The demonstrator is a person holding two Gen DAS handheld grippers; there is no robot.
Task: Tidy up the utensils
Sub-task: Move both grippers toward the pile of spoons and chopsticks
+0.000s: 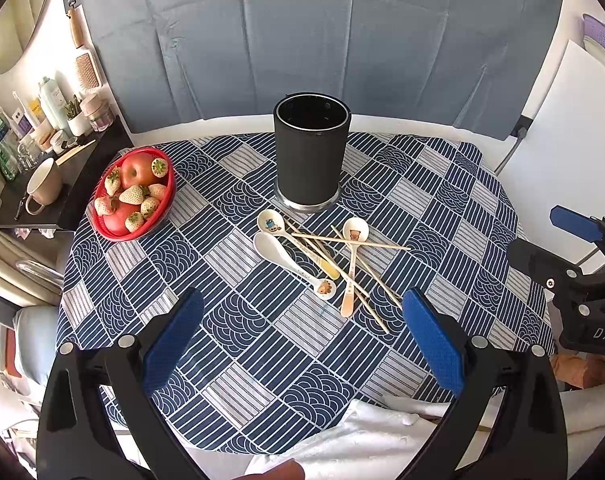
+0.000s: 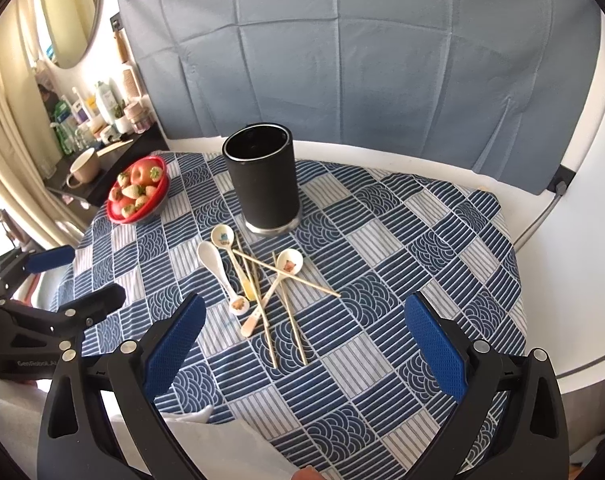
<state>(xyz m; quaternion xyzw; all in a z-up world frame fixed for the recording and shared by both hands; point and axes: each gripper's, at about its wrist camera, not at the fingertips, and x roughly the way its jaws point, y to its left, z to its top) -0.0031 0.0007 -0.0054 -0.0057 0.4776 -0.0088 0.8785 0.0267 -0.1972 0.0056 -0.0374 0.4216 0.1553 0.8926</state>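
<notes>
- Utensils lie in a loose pile on the bench [image 1: 262, 344], ahead of both pairs of jaws and slightly right of centre for the left pair, left of centre for the right pair.
- The pile holds three white ceramic spoons [image 1: 280, 254] with small cartoon pictures, and several thin wooden chopsticks [image 1: 354, 244] crossing over and under them.
- A tall black holder [image 1: 311, 152] stands upright just beyond the pile, farther from the jaws; its open top shows a dark inside.
- The left gripper [image 1: 302, 340] hovers above the bench with its jaws wide apart; the blue pads [image 1: 174, 344] hold nothing.
- The right gripper [image 2: 302, 340] likewise hangs above the bench, its jaws wide and holding nothing.
- In the left wrist view, the right gripper shows at the far right edge; in the right wrist view, the left gripper shows at the far left edge.
- A blue and white patterned cloth [image 2: 382, 280] covers the bench.
- A red bowl [image 1: 162, 216] of apples and pale strawberries sits far ahead and to the left of the jaws, well apart from the utensils.
- A grey-blue fabric backdrop [image 1: 302, 40] hangs behind the holder.
- A beige mug [image 1: 44, 186] rests on a dark shelf [image 1: 34, 216] beyond the bowl, at far left.
</notes>
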